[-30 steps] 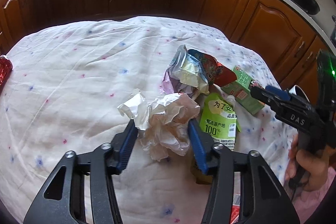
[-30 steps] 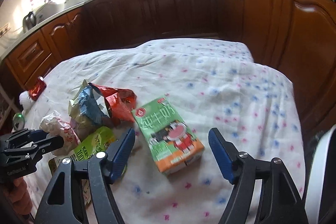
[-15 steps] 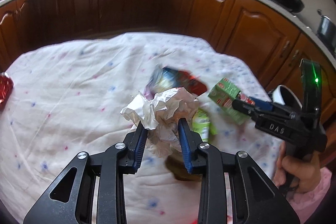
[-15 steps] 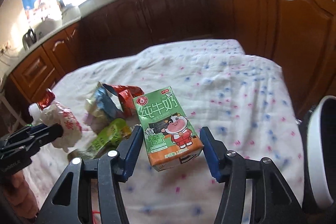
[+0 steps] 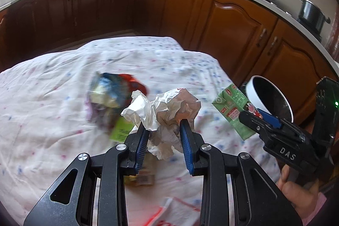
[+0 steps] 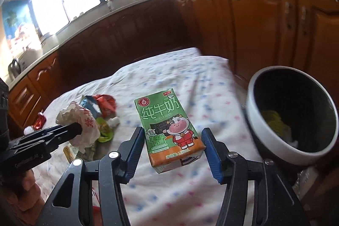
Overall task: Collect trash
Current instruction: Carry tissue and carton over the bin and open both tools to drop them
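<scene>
My left gripper (image 5: pixel 164 126) is shut on a crumpled white paper wad (image 5: pixel 169 105) and holds it above the flowered tablecloth (image 5: pixel 53 111). My right gripper (image 6: pixel 171 131) is shut on a green milk carton (image 6: pixel 167 124), which hangs clear of the cloth. In the left wrist view the carton (image 5: pixel 231 107) and right gripper (image 5: pixel 250 118) are at the right, just in front of a white-rimmed bin (image 5: pixel 252 86). In the right wrist view the left gripper (image 6: pixel 78 130) holds the wad (image 6: pixel 82 126) at the left. The bin (image 6: pixel 264 132) stands beside the table's right edge with trash inside.
A heap of snack wrappers (image 5: pixel 114 90) and a green pouch (image 5: pixel 120 130) lie on the cloth behind the wad. A red wrapper (image 6: pixel 40 122) sits near the far left edge. Brown kitchen cabinets (image 5: pixel 233 24) ring the table, close behind the bin.
Both grippers closed on their items, the left on the paper wad and the right on the milk carton. Both lifted them off the cloth and swung right, bringing the bin into view.
</scene>
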